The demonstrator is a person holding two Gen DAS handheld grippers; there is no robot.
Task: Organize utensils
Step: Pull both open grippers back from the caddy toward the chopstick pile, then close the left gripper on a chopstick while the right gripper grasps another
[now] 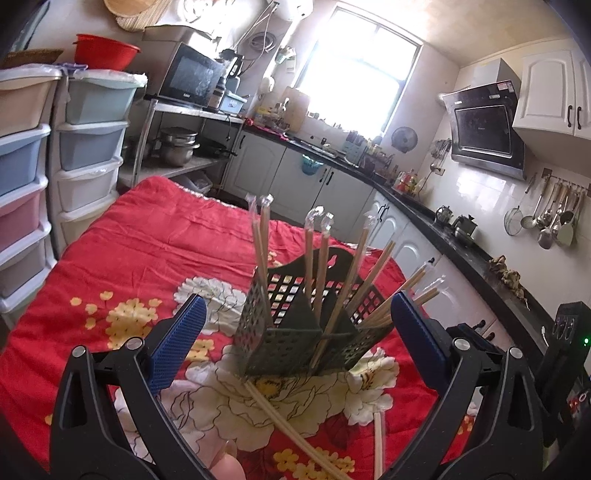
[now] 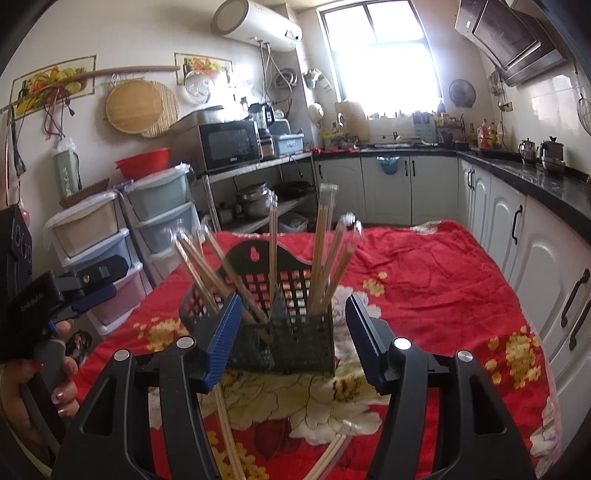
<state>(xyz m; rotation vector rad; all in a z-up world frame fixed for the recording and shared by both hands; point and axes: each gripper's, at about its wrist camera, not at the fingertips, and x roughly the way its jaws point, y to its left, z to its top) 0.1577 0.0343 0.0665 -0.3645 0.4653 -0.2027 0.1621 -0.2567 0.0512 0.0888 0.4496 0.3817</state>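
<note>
Left gripper: blue-padded jaws spread to their widest, nothing held; the black utensil basket stands beyond and between the two pads, untouched. Right gripper: jaws partly apart, empty, facing the same basket from the other side; a hand at the left edge of the right wrist view grips the other tool's handle. Basket: perforated black plastic, divided into compartments, upright on the cloth; wrapped chopsticks stand in it, leaning outward at several angles. Loose chopsticks: lying flat on the cloth in front of the basket, near the grippers. Surface: table under a red floral cloth, creased. Room: kitchen; bright window at the far end; black countertop over white cabinets along the right; range hood above it; hanging ladles on a wall rail; microwave on a metal shelf; stacked pastel plastic drawers at left; water heater high on the wall.
</note>
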